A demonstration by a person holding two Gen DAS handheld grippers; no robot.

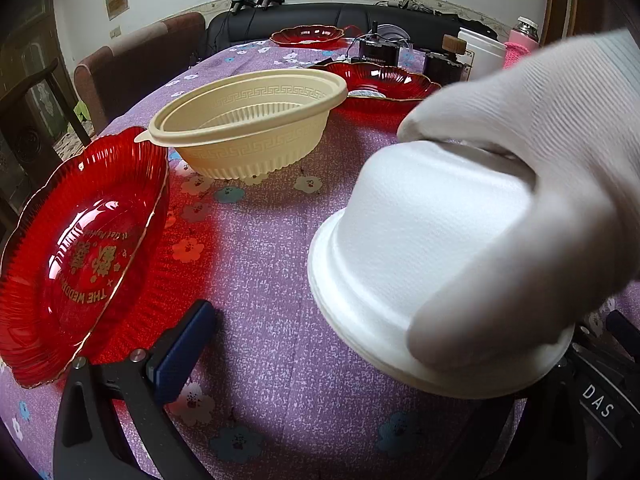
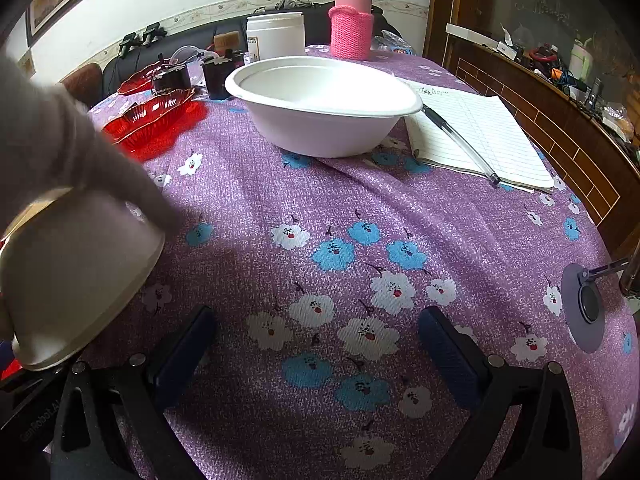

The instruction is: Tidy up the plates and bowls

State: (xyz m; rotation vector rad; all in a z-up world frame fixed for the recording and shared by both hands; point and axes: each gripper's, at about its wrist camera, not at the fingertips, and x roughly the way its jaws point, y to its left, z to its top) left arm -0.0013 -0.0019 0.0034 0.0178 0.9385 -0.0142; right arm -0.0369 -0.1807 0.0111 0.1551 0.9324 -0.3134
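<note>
In the left wrist view, a stack of white bowls is held upside down and tilted by a gloved hand at about 3 o'clock, above the bench. The left tongs are partly hidden: one blue pad is seen at 7 o'clock, the other is behind the bowls, so it cannot be told whether they are apart or together. A cream bowl stands at 11 o'clock and a red plate at 9 o'clock; on the plate "THE WEDD" can be read, and "DAS" on the tool at 4 o'clock.

In the right wrist view, the right tongs are seen wide apart and empty. A large white bowl stands at 12 o'clock, just beside a notebook with a pen. The handwriting there is too small to be read.

The tilted stack could slip from the glove, because only its smooth sides are gripped.
</note>
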